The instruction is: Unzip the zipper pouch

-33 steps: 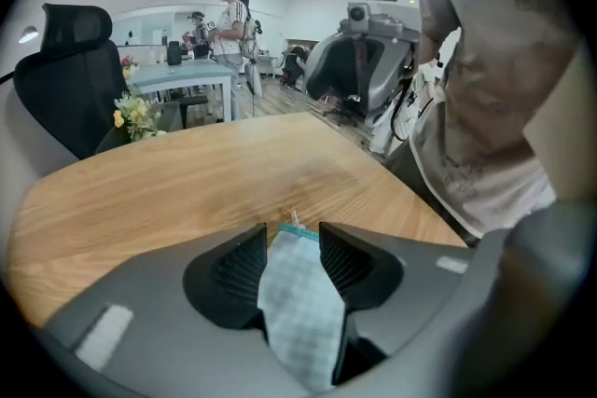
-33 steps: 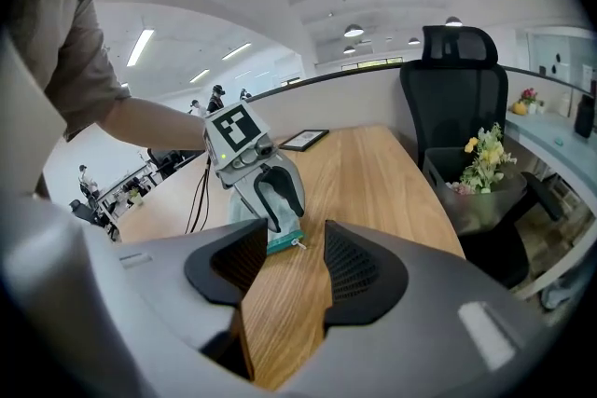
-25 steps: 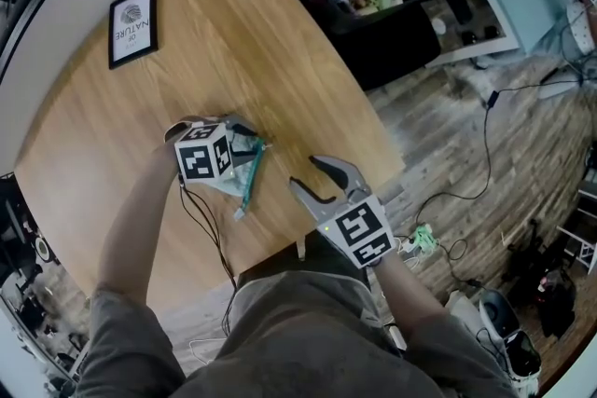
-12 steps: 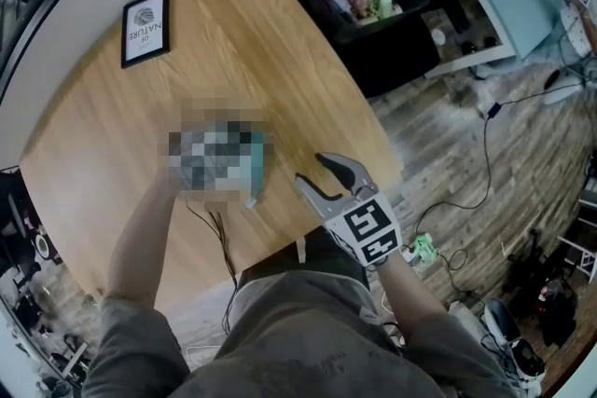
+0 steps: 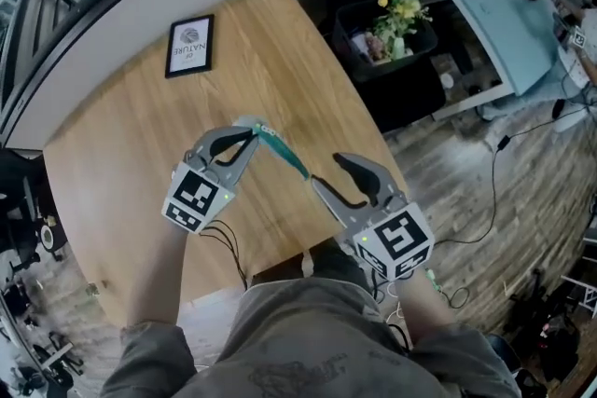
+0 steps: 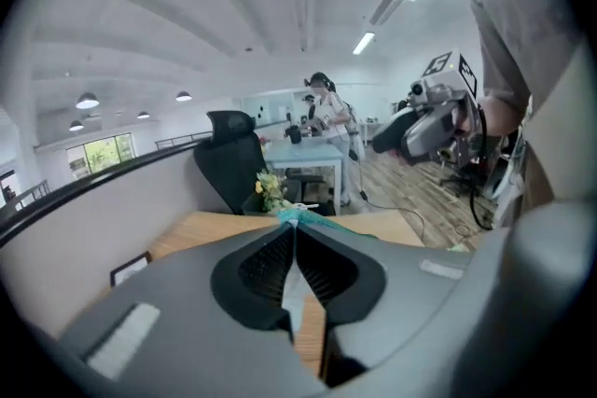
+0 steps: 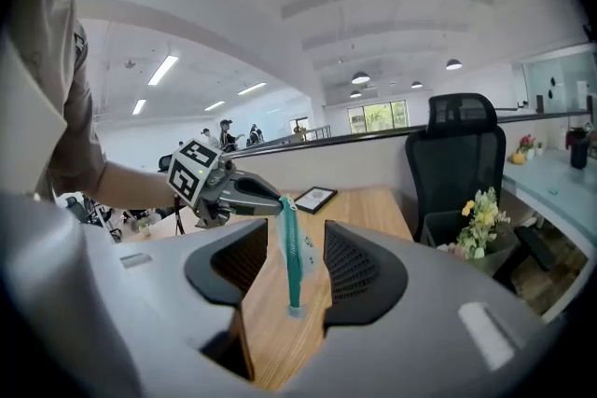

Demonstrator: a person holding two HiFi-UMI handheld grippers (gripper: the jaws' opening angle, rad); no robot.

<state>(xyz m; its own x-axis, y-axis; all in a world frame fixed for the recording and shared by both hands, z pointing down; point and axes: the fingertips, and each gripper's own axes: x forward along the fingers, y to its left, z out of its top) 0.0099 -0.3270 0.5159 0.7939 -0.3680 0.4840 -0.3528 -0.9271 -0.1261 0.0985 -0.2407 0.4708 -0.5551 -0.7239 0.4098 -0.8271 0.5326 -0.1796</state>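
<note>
My left gripper is up above the bench. Its jaws have just been closing and are now clenched on the top end of the pouch, with teal fabric pinched flat between the pads. The pouch hangs from that grip as a narrow teal strip. It slants down toward my right gripper, and its lower end is clear of the bench. A small pale piece sits at that bottom end.

My right gripper is held up just beside the left one. Its jaws are released and stand wide apart, with nothing pressed between them. Seen along them, the pouch dangles in the gap near the tips; I cannot tell whether it touches either one.

A frame sits at the far side of the bench. Past the bench's edge, flowers stand in a dark box on the floor, by a black chair.
</note>
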